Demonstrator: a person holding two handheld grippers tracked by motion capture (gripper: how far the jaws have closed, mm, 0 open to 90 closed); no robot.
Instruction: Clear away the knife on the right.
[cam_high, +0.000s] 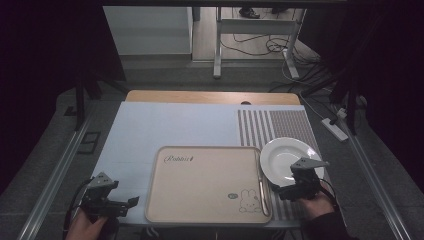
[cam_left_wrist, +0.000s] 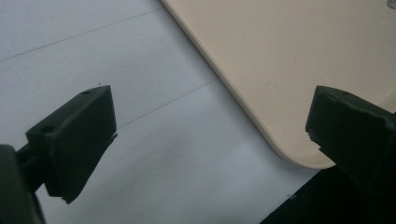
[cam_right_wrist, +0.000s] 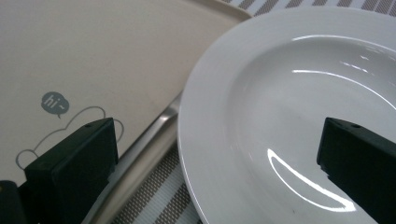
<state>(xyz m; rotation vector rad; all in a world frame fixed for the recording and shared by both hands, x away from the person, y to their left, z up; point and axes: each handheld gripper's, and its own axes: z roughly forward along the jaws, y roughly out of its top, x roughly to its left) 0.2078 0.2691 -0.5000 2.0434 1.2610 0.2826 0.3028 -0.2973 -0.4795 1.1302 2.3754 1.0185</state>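
One tray (cam_high: 200, 185), one plate (cam_high: 282, 155) (white), one mat (cam_high: 165, 125).

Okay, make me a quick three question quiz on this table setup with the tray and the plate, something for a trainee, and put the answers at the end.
1. True or false: the white plate lies in the middle of the beige tray.
2. Which gripper is nearest the plate? A) left gripper B) right gripper
3. Fill in: the metal utensil lies along the tray's ____ edge, as the high view shows it.

Key
1. False. The plate sits on the striped mat, beside the tray's right edge.
2. B. Its jaws stand wide apart over the plate's rim; the left gripper, also open, is at the tray's near left corner.
3. Right.
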